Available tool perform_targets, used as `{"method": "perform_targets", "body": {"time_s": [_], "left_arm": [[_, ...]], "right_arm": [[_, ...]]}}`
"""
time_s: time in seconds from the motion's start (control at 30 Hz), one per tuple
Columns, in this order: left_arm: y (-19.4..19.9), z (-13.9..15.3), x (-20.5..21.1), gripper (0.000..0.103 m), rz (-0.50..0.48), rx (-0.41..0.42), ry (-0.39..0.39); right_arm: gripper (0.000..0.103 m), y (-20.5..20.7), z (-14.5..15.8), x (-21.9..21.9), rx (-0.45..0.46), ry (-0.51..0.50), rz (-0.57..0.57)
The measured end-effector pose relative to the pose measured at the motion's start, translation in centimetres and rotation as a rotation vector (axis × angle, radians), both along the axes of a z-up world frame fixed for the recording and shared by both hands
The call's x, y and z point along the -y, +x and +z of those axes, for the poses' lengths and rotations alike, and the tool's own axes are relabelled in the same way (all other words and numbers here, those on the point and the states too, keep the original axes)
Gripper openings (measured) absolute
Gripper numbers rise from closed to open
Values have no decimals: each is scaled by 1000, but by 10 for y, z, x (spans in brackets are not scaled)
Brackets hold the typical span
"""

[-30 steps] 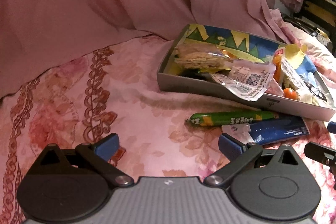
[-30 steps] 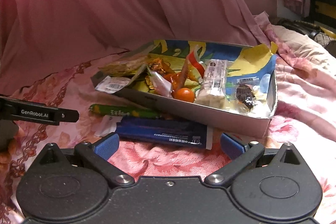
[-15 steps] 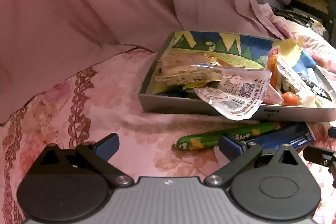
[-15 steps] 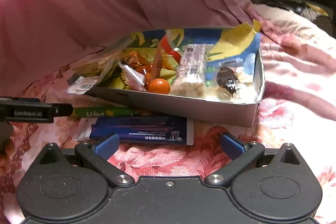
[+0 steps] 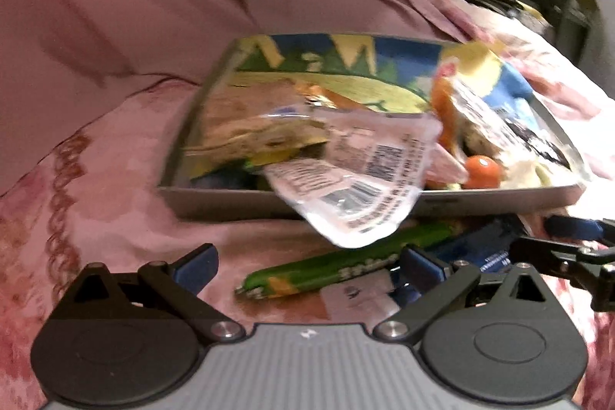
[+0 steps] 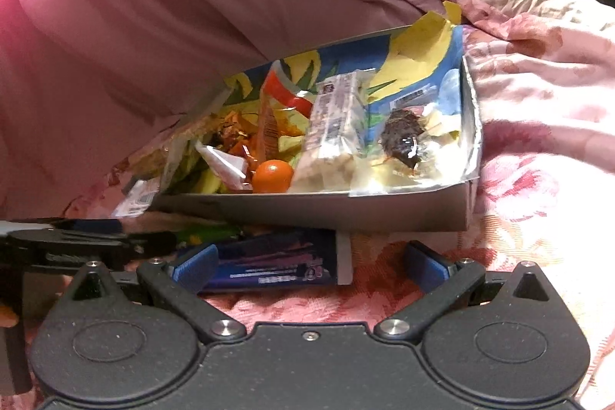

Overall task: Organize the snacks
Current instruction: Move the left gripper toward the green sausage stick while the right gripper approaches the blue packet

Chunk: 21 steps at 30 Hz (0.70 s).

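The left gripper (image 5: pixel 307 266) hangs wide open and empty over the green foil-wrapped sausage stick (image 5: pixel 346 266) on the pink floral bedspread (image 5: pixel 115 160). The right gripper (image 6: pixel 311 266) is likewise spread apart, with the flat blue snack packet (image 6: pixel 276 264) lying between its fingers. Just beyond both sits the shallow grey cardboard tray (image 6: pixel 315 212), crowded with wrapped snacks and a small orange ball-shaped sweet (image 6: pixel 273 176), a clear crinkled wrapper (image 5: pixel 357 179) drooping over its front wall.

Green sausage stick (image 5: pixel 346 266) and blue packet (image 6: pixel 276 266) lie before the snack-filled tray (image 6: pixel 326 210).
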State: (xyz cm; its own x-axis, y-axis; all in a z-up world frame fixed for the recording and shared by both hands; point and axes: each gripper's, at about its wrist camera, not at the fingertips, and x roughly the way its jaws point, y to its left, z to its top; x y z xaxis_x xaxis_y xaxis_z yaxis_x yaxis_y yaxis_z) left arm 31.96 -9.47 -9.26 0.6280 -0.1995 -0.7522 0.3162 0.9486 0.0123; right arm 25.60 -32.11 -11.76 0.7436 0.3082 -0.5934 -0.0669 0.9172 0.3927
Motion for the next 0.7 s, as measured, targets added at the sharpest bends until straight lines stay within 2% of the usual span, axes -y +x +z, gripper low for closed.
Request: {"method": "perform_targets", "body": {"time_s": [0.3, 0.53, 0.7], "left_arm": [[11, -4, 16, 103, -157, -21, 104], [21, -8, 12, 102, -154, -73, 69], [23, -10, 5, 102, -168, -131, 10]], "right_arm": [[102, 0, -1, -7, -3, -26, 52], [102, 0, -2, -7, -6, -17, 42], [100, 1, -1, -4, -11, 23, 44]]}}
